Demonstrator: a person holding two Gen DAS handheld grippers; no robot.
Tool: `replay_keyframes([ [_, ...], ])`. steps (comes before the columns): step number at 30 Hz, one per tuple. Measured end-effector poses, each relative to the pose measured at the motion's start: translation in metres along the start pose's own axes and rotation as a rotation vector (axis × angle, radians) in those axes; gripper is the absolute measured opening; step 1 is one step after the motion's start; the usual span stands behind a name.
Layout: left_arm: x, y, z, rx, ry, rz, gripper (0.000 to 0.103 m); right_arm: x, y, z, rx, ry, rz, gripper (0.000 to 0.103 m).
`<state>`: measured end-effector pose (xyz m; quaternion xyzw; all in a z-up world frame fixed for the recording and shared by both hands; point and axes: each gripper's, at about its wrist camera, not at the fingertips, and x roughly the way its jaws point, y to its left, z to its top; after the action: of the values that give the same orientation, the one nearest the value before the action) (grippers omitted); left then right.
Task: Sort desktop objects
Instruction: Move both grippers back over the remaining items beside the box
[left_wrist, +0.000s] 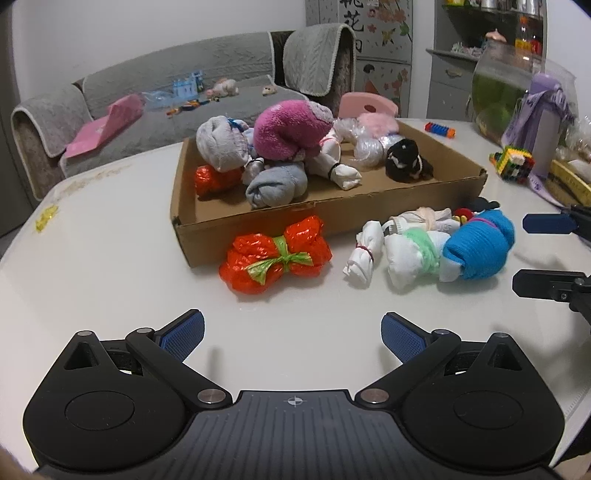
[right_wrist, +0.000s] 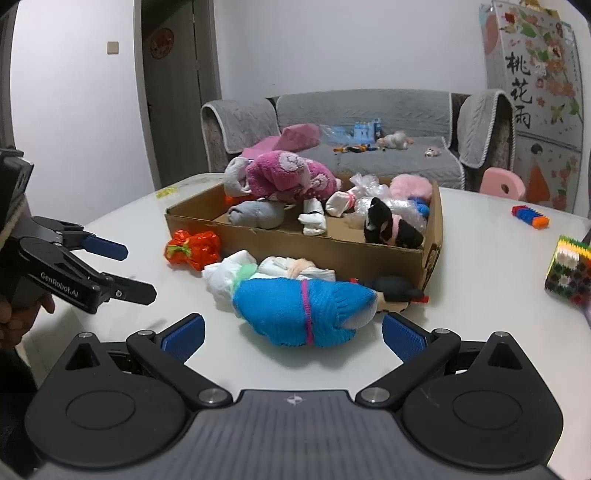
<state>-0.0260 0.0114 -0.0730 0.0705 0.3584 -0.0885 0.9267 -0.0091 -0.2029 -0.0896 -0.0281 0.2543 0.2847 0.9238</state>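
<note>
In front of the cardboard box (left_wrist: 325, 218), unsorted: orange bundle (left_wrist: 275, 256), blue bundle (right_wrist: 303, 314). I hold both tools, left tool (left_wrist: 291, 341) and right tool (right_wrist: 293, 339), spread apart and empty, seemingly ready to pick.

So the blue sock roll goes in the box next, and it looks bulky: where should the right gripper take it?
Grip the blue sock roll at its waist, on the pink band, coming from the near side. It lies crosswise before the open right gripper, and the band probably marks its narrowest, firmest part.

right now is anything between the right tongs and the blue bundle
Nothing visible. The right tongs are open, with bare table up to the blue bundle lying just ahead of the pads. The cardboard box sits behind it.
</note>
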Motion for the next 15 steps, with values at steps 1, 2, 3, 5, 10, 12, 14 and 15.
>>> replay_keyframes([
  [1, 0.003, -0.001, 0.003, 0.002, -0.001, 0.003, 0.103, 0.002, 0.000, 0.001, 0.005, 0.000, -0.003, 0.102],
  [2, 0.006, -0.002, 0.005, 0.000, -0.003, 0.006, 0.103, 0.004, -0.002, 0.002, 0.012, 0.000, -0.007, 0.102],
  [3, 0.010, -0.003, 0.008, -0.004, -0.001, 0.005, 0.103, 0.005, -0.002, 0.002, 0.015, 0.000, -0.016, 0.102],
  [5, 0.018, -0.003, 0.014, -0.025, 0.003, 0.002, 0.103, 0.010, -0.002, 0.001, 0.020, 0.003, -0.037, 0.102],
  [10, 0.036, 0.003, 0.021, -0.117, 0.013, 0.017, 0.103, 0.021, -0.002, 0.002, 0.018, 0.019, -0.059, 0.102],
  [12, 0.041, 0.007, 0.022, -0.149, 0.018, 0.023, 0.103, 0.024, -0.003, 0.004, 0.020, 0.023, -0.054, 0.102],
  [14, 0.045, 0.010, 0.022, -0.176, 0.029, 0.037, 0.103, 0.028, -0.002, 0.005, 0.019, 0.028, -0.048, 0.102],
  [15, 0.047, 0.011, 0.022, -0.183, 0.027, 0.043, 0.103, 0.029, -0.002, 0.006, 0.021, 0.032, -0.048, 0.102],
])
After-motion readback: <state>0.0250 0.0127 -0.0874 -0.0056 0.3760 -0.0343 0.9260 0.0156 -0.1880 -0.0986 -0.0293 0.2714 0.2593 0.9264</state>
